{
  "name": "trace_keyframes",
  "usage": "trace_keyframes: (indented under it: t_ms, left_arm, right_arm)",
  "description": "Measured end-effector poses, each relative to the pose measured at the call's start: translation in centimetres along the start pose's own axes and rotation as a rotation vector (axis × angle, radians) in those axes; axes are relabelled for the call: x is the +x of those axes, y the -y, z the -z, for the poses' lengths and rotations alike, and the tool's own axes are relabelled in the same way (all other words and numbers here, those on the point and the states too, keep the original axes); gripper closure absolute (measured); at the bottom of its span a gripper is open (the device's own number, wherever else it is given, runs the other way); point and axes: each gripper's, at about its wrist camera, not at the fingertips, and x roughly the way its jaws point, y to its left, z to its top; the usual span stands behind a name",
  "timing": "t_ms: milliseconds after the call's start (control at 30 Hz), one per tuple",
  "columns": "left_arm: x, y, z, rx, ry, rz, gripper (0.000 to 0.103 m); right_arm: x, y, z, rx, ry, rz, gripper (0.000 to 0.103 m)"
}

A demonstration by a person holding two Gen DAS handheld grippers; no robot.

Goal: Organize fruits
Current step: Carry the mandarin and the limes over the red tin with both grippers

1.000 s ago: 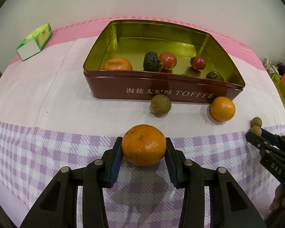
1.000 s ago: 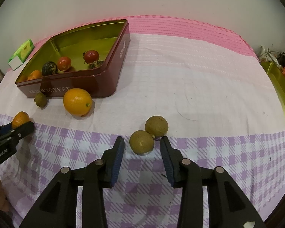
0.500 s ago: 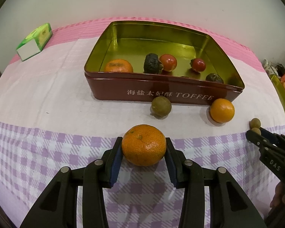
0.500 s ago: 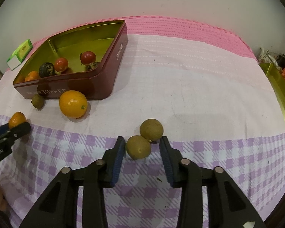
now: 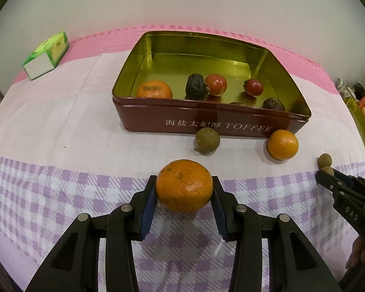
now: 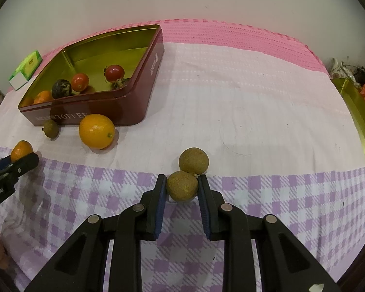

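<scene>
A plain pale wall backs a table covered by a cloth (image 5: 60, 126), pink at the far edge, white in the middle and lilac-checked at the near side. On the white band stands a dark red tin (image 5: 206, 121) with a gold interior and "TOFFEE" lettered on its front wall. Inside it lie a mandarin (image 5: 154, 89) at the left, a dark wrinkled fruit (image 5: 194, 87) touching a red tomato (image 5: 215, 84), a second red tomato (image 5: 254, 87) further right, and another dark fruit (image 5: 273, 104) near the right front corner. Outside, just in front of the tin's front wall, sit a brown longan (image 5: 207, 141) and a smooth orange (image 5: 282, 144). A green-and-white carton (image 5: 47, 54) lies well apart at the far left. A gold-rimmed container (image 6: 360, 121) shows at the right edge; its contents cannot be made out.

The left gripper (image 5: 184, 192) is clamped on a large mandarin (image 5: 184, 188), both pads against its sides, over the checked band. The right gripper (image 6: 182, 187) has its pads pressed onto a brown longan (image 6: 182, 186), which touches a second longan (image 6: 193, 160) just beyond it.
</scene>
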Motion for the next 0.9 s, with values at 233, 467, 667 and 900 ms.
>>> trace_keyframes:
  t_ms: [233, 467, 667, 900]
  left_arm:
    - [-1.0, -0.4, -0.4, -0.006, 0.024, 0.001, 0.06]
    - [-2.0, -0.9, -1.2, -0.012, 0.051, -0.002, 0.06]
    - [-2.8, -1.4, -2.8, -0.007, 0.088, -0.001, 0.06]
    - [-3.2, -2.4, -4.8, -0.008, 0.127, -0.012, 0.06]
  right_arm:
    - [-1.4, -0.5, -0.5, 0.001, 0.032, -0.023, 0.08]
    - [-2.8, -1.8, -1.7, -0.022, 0.066, -0.06, 0.08]
    - [-3.6, -3.1, -3.0, -0.047, 0.087, -0.088, 0.08]
    - [-4.1, -4.9, -5.3, -0.085, 0.119, -0.102, 0.08]
